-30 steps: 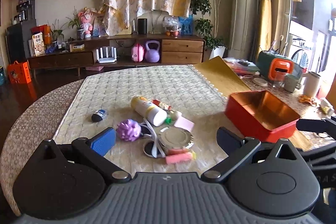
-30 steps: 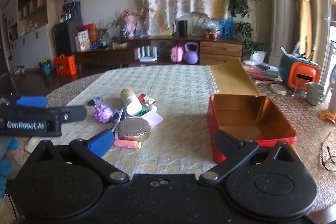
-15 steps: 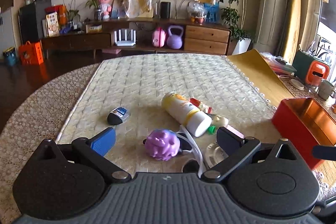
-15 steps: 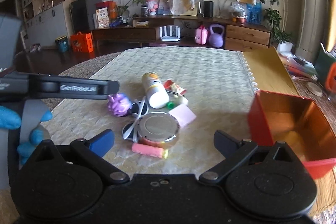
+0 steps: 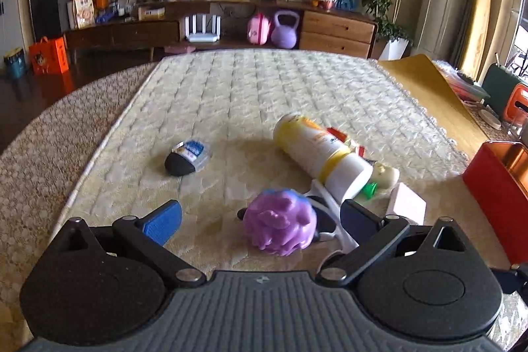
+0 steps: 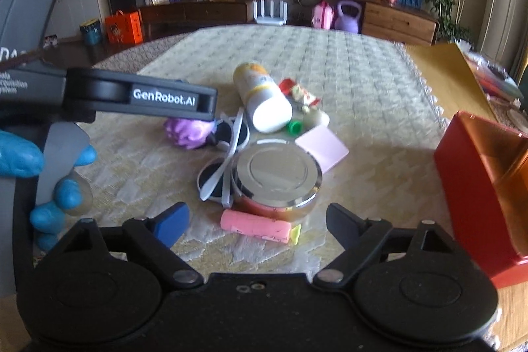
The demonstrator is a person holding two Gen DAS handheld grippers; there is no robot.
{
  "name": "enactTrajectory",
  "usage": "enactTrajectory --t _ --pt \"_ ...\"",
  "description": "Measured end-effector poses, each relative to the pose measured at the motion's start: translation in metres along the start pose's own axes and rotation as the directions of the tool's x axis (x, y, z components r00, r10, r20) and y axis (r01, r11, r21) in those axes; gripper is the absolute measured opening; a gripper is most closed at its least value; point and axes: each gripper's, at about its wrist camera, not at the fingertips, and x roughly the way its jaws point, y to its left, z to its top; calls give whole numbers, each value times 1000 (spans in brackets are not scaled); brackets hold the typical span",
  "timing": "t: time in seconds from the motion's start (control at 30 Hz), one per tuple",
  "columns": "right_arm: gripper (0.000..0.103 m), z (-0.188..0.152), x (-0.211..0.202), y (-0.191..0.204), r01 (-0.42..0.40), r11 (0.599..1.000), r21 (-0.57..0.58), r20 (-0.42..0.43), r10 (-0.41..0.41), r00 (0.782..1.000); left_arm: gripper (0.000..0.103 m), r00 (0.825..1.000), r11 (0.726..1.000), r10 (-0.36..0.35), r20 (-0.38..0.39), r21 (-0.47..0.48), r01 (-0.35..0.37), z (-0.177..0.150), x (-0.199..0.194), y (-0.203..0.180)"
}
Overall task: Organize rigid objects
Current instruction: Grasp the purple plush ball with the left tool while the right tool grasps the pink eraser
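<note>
— Which claw is nearer that purple toy (image 5: 280, 224)?

— The left claw (image 5: 260, 215). The toy sits on the desk (image 5: 231, 94) right between its two fingers, a bit toward the right one, and the jaws stand wide apart with nothing in them. From the other side you can see the left claw's finger reaching just over the toy.

— And the right claw (image 6: 257, 215)?

— Spread wide too, empty. It faces the pink stick (image 6: 255, 226) and the round tin (image 6: 276, 178), just in front of it. The stick lies flat, long axis crosswise to the claw, its yellow tip pointing right toward the red box (image 6: 485, 183).

— Does the toy have a long way round?

— Hardly; it's a lumpy ball, so I'd guess any closing direction suits. The sunglasses (image 6: 227, 150) touch its right side, though, and could get pinched along with it.

— The bottle (image 5: 321, 154)?

— On its side behind the toy, white cap end toward the claw and right, base pointing away to the left. The box stands well off to the right, open.
</note>
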Motion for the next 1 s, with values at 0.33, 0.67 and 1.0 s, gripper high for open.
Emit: enactTrajectory --t 0.33,0.67,1.0 --pt "78 -2 13 -2 -6 997 82 -54 11 998 97 999 999 -2 -38 -37 1 -7 20 6" --pt "63 -3 13 -3 7 994 108 -64 -1 998 64 996 997 -71 -55 -46 68 -6 26 5" --pt "59 -3 2 -11 11 993 114 -48 -6 999 54 997 999 -48 -56 -16 47 -5 20 -2"
